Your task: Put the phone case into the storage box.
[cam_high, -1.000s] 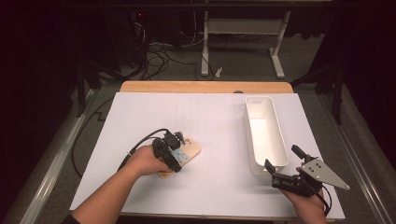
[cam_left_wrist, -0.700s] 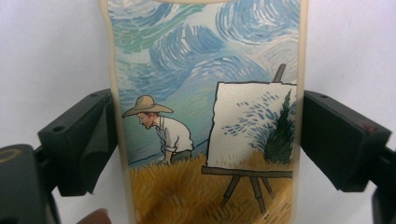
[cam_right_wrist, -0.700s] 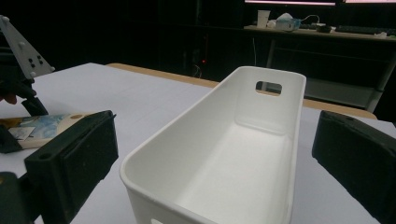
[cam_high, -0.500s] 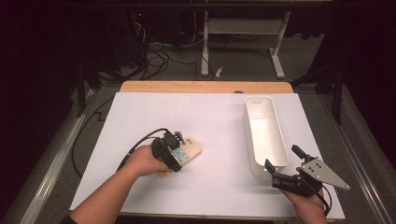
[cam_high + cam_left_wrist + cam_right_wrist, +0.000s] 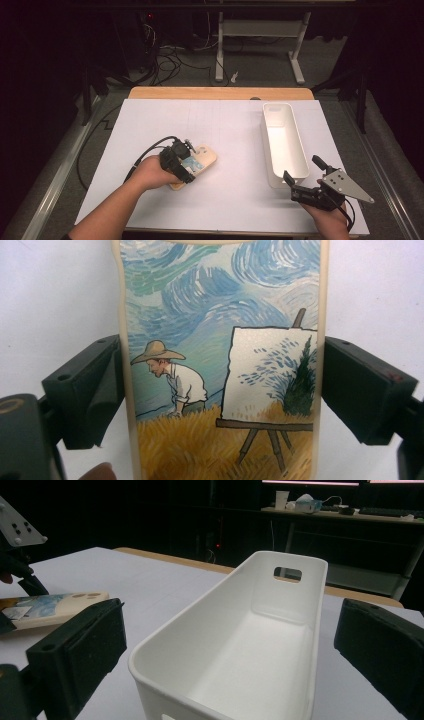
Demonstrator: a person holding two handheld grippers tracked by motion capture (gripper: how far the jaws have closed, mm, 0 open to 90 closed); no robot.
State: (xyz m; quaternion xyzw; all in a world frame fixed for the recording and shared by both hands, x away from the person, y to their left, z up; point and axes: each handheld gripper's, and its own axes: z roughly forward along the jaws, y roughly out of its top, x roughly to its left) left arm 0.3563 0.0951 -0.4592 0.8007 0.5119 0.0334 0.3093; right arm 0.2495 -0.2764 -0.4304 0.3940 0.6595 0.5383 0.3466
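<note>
While the earlier high views and the present one look almost the same, nothing has really moved: both hands stay where they were, so the work seems paused just at the grasp. In the lower left of the high view, the left gripper [image 5: 186, 161] sits over the phone case [image 5: 200, 161], which lies flat on the white desk [image 5: 225, 130]. In the left gripper view the case [image 5: 220, 360], printed with a painter in a straw hat, stands between the two jaws. The left jaw looks to touch its edge; the right jaw is just beside the other edge, and I cannot tell if it presses. So the gripper is narrowed around the case, but a firm hold is not sure.

At the lower right, the right gripper [image 5: 300, 187] hovers wide open and holds nothing, just near the close end of the white bin [image 5: 285, 145]. The bin [image 5: 240, 645] is empty.

Because nothing changed, I judge the lift has not yet begun; the case probably goes to the bin next.
</note>
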